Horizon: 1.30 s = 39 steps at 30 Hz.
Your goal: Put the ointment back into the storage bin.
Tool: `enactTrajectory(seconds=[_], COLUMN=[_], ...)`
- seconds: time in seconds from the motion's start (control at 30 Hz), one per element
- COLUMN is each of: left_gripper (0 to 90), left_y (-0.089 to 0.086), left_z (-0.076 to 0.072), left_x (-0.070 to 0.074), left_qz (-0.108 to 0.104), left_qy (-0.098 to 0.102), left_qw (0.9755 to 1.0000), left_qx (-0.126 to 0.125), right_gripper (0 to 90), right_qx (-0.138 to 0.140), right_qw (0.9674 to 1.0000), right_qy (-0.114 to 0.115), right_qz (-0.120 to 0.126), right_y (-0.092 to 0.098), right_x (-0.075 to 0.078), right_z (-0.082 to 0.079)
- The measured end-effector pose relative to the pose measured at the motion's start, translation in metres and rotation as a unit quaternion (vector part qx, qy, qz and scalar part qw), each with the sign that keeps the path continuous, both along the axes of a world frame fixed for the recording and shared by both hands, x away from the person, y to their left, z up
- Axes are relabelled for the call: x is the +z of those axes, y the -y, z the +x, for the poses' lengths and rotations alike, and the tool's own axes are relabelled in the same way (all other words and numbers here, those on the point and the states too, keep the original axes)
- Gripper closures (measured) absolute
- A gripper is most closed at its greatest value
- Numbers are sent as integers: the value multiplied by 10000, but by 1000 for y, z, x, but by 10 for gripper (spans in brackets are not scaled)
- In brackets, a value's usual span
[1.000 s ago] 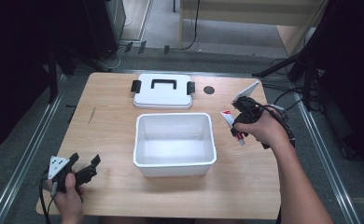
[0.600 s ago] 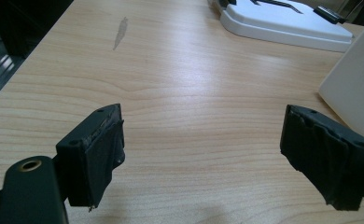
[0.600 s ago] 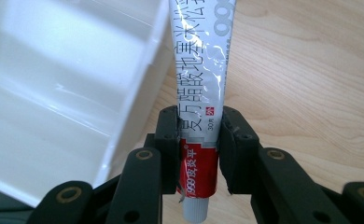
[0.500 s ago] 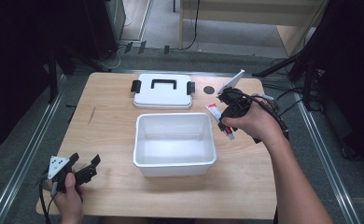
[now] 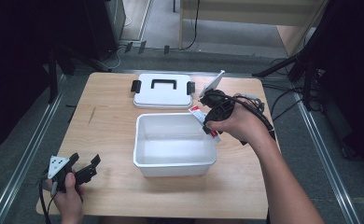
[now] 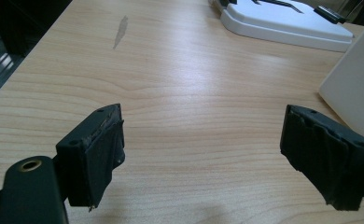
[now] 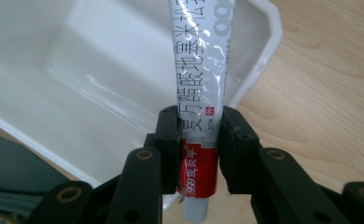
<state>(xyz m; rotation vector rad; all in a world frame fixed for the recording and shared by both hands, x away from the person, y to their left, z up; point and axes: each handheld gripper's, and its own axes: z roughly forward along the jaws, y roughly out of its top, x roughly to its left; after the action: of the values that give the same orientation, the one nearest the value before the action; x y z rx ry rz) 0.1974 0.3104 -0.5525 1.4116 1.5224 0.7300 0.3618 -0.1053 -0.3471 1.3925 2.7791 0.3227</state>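
Note:
My right gripper (image 5: 209,122) is shut on a white and red ointment tube (image 5: 198,112) and holds it over the right rim of the empty white plastic bin (image 5: 174,161). In the right gripper view the tube (image 7: 201,70) stands clamped between the fingers (image 7: 168,140), its red end and cap down, the bin's inside (image 7: 77,60) behind it. My left gripper (image 5: 86,168) rests open at the table's near left corner. Nothing lies between its fingers (image 6: 96,151) in the left gripper view, where the bin's wall (image 6: 357,88) shows at right.
The bin's white lid (image 5: 163,91) with a black handle and clips lies flat behind the bin, and its edge (image 6: 287,21) appears far off in the left gripper view. Cables trail off the table's right side (image 5: 283,100). Bare wood (image 5: 101,126) spreads left of the bin.
My right gripper has carried the tube leftward from beside the bin to above its right rim. The left gripper has stayed put.

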Motion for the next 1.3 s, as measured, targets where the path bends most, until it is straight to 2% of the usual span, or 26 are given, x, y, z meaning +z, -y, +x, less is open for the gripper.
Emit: enactTrajectory(seconds=[0.23, 0.5, 0.83, 1.03, 1.23, 1.3], left_gripper=[144, 144, 144, 144, 144, 144], left_y=[0, -1, 0, 0, 0, 0], left_z=[0, 0, 0, 0, 0, 0], left_x=[0, 0, 0, 0, 0, 0], left_qz=[-13, -16, -22, -18, -16, -9], left_qy=[3, -4, -7, -18, -19, -26], left_qw=[10000, 10000, 10000, 10000, 10000, 10000], left_qx=[-1, -1, -1, -7, -10, -13], right_gripper=[721, 721, 721, 721, 721, 721], right_qx=[183, 246, 269, 357, 429, 513], right_qw=[9998, 9995, 9991, 9983, 9978, 9970], right_qy=[-88, -203, -299, -411, -412, -394], right_qz=[-50, -59, -95, -223, -289, -421], right_y=[-16, -27, -29, -29, -31, -33], right_x=[-11, -28, -48, -57, -66, -70], right_z=[2, 6, 9, 8, 6, 5])
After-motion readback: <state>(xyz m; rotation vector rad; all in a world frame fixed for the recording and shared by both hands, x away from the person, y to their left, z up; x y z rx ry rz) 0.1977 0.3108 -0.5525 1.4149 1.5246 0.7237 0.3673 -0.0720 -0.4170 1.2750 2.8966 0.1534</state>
